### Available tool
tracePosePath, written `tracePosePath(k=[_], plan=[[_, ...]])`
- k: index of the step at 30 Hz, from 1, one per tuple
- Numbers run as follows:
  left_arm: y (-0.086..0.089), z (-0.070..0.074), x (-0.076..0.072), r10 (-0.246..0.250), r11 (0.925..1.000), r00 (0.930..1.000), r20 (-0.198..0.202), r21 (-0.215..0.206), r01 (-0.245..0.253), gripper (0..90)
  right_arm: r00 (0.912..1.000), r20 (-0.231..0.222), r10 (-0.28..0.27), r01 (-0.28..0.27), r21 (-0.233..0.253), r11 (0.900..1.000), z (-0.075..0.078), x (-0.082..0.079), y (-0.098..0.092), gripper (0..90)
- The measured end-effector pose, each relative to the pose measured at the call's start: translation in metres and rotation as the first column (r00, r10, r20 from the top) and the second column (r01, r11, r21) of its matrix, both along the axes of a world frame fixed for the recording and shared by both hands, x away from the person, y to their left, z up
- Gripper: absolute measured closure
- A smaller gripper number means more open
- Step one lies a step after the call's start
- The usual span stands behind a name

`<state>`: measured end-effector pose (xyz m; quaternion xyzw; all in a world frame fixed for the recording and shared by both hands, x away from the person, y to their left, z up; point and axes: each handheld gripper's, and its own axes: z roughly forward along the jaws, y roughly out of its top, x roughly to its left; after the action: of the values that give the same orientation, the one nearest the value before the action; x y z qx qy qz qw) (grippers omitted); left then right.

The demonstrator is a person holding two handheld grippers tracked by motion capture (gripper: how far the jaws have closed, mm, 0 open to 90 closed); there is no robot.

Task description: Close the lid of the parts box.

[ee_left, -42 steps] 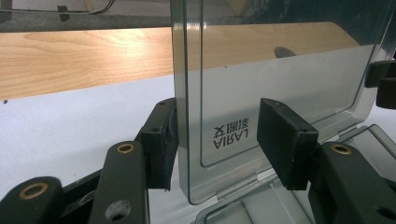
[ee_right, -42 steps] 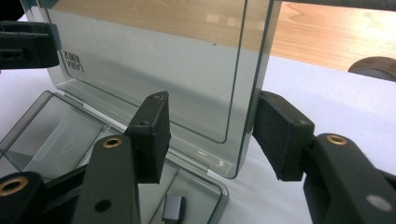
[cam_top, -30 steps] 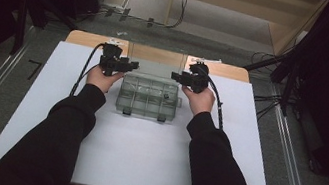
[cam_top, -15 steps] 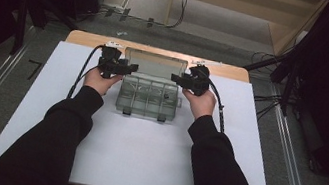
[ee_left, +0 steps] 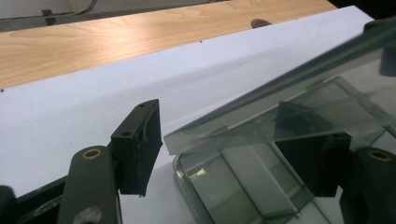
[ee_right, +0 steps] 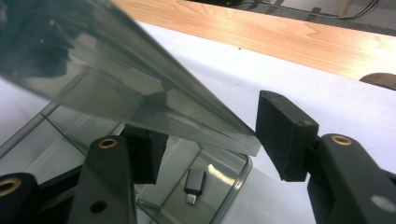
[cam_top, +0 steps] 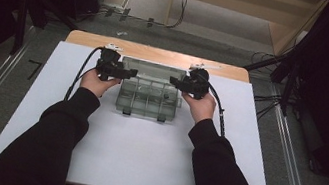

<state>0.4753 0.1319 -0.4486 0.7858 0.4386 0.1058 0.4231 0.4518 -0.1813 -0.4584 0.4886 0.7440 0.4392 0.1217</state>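
While raised, lid [cam_top: 152,68] between grippers

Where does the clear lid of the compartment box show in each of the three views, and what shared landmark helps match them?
High view: the lid stands raised at the far edge of the box, centre of the picture.
Left gripper view: the lid slants across the right half, its corner between the jaws.
Right gripper view: the lid slants across the upper left, its corner between the jaws.
Shared landmark: the wooden strip beyond the white sheet.
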Motion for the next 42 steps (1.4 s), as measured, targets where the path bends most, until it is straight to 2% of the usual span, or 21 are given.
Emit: tracePosePath(k=[5, 7, 10, 12, 14, 15, 17, 19, 22, 24, 26, 30, 33, 42], plan=[[0.004, 0.005, -0.005, -0.01, 0.9999, 0.9991, -0.041, 0.002, 0.01, 32.7, 0.9999, 0.014, 0.003, -0.003, -0.004, 1.0, -0.001, -0.002, 0.0, 41.9], [0.007, 0.007, -0.008, -0.022, 0.9997, 0.9985, -0.05, -0.01, 0.022, 33.2, 0.9998, 0.017, 0.006, -0.006, -0.001, 1.0, -0.001, -0.003, 0.0, 41.3], [0.012, 0.01, -0.012, -0.03, 0.9994, 0.9978, -0.06, -0.02, 0.029, 37.7, 0.9998, 0.017, 0.008, -0.008, -0.004, 1.0, -0.001, -0.004, 0.0, 40.5], [0.016, 0.012, -0.015, -0.037, 0.9988, 0.9961, -0.08, -0.036, 0.034, 37.7, 0.9999, 0.012, 0.009, -0.009, -0.005, 1.0, 0.0, -0.005, 0.0, 40.0], [0.018, 0.015, -0.018, -0.045, 0.9967, 0.9937, -0.103, -0.072, 0.038, 39.4, 0.9999, 0.006, 0.012, -0.012, -0.003, 1.0, 0.0, -0.006, -0.001, 39.2], [0.018, 0.016, -0.02, -0.054, 0.9961, 0.9929, -0.106, -0.075, 0.046, 44.1, 0.9999, 0.004, 0.014, -0.014, 0.001, 1.0, 0.0, -0.006, -0.001, 38.6], [0.018, 0.019, -0.024, -0.061, 0.9976, 0.9931, -0.1, -0.039, 0.057, 47.4, 0.9999, -0.002, 0.015, -0.015, 0.003, 1.0, 0.0, -0.007, -0.001, 37.9], [0.02, 0.021, -0.027, -0.059, 0.9981, 0.9932, -0.1, -0.026, 0.056, 54.9, 0.9998, -0.003, 0.019, -0.019, 0.0, 1.0, 0.0, -0.008, -0.001, 37.3], [0.024, 0.022, -0.03, -0.078, 0.9966, 0.988, -0.133, -0.036, 0.074, 62.8, 0.9998, -0.001, 0.02, -0.02, -0.002, 1.0, 0.0, -0.009, -0.001, 36.9], [0.025, 0.024, -0.032, -0.085, 0.9963, 0.9828, -0.164, -0.026, 0.082, 69.4, 0.9998, -0.001, 0.018, -0.018, 0.0, 1.0, 0.0, -0.009, -0.001, 36.8], [0.025, 0.026, -0.035, -0.107, 0.9942, 0.98, -0.168, -0.025, 0.104, 77.4, 0.9998, 0.0, 0.02, -0.02, 0.002, 1.0, 0.0, -0.01, -0.001, 36.6], [0.021, 0.03, -0.037, -0.15, 0.988, 0.9713, -0.184, -0.065, 0.14, 88.8, 0.9998, 0.001, 0.021, -0.021, 0.004, 1.0, -0.001, -0.01, -0.001, 35.7], [0.019, 0.031, -0.035, -0.157, 0.9856, 0.9679, -0.196, -0.093, 0.141, 90.0, 0.9998, 0.002, 0.021, -0.021, 0.001, 1.0, -0.001, -0.011, 0.0, 35.4], [0.016, 0.031, -0.036, -0.167, 0.9839, 0.9684, -0.185, -0.096, 0.151, 90.0, 0.9994, -0.01, 0.033, -0.033, 0.003, 0.999, -0.003, -0.015, -0.002, 35.2]])
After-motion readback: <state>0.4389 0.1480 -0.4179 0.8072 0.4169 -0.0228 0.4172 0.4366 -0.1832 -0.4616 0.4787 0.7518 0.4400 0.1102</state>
